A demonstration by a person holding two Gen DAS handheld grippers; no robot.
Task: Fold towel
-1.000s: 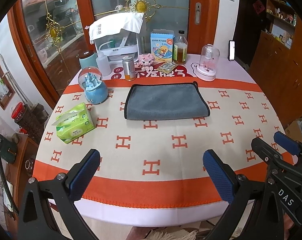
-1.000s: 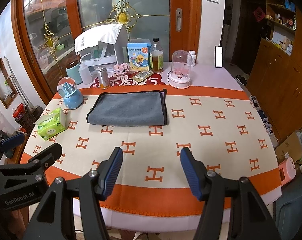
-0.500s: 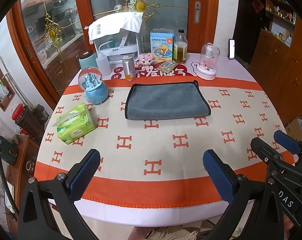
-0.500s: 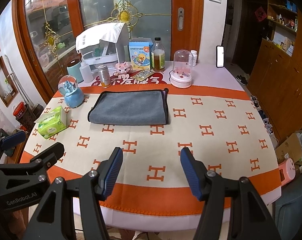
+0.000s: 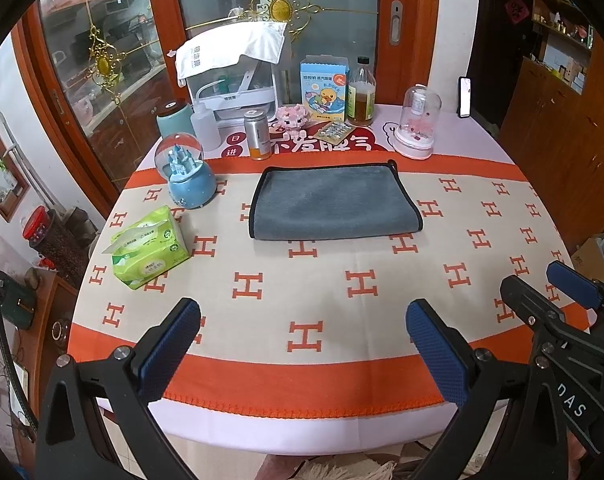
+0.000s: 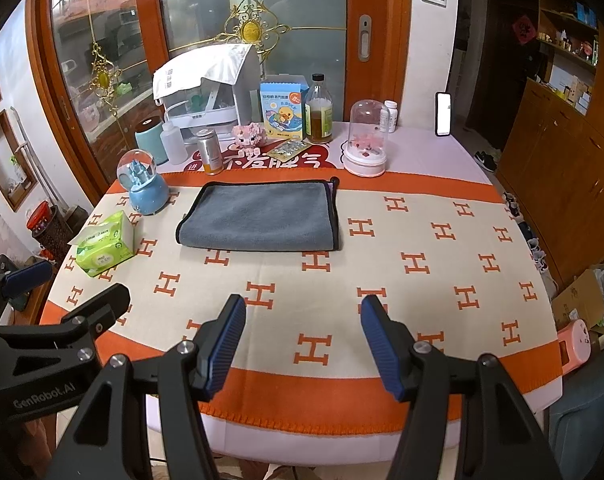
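A grey towel (image 5: 334, 202) with black edging lies folded flat on the far half of the table; it also shows in the right wrist view (image 6: 258, 216). My left gripper (image 5: 302, 340) is open and empty above the table's near edge, well short of the towel. My right gripper (image 6: 302, 340) is open and empty, also over the near edge. The right gripper shows at the right of the left wrist view (image 5: 550, 300), and the left gripper at the left of the right wrist view (image 6: 62, 300).
A round table with an orange-and-cream patterned cloth (image 5: 326, 288). A green tissue pack (image 5: 148, 248) and blue snow globe (image 5: 186, 172) stand left of the towel. Behind it are a can (image 5: 257, 140), bottle (image 5: 361, 98), glass dome (image 5: 418, 124) and white appliance (image 5: 238, 80).
Both views have risen very slightly; the towel sits a little lower in frame. The grippers stay open and the towel has not moved.
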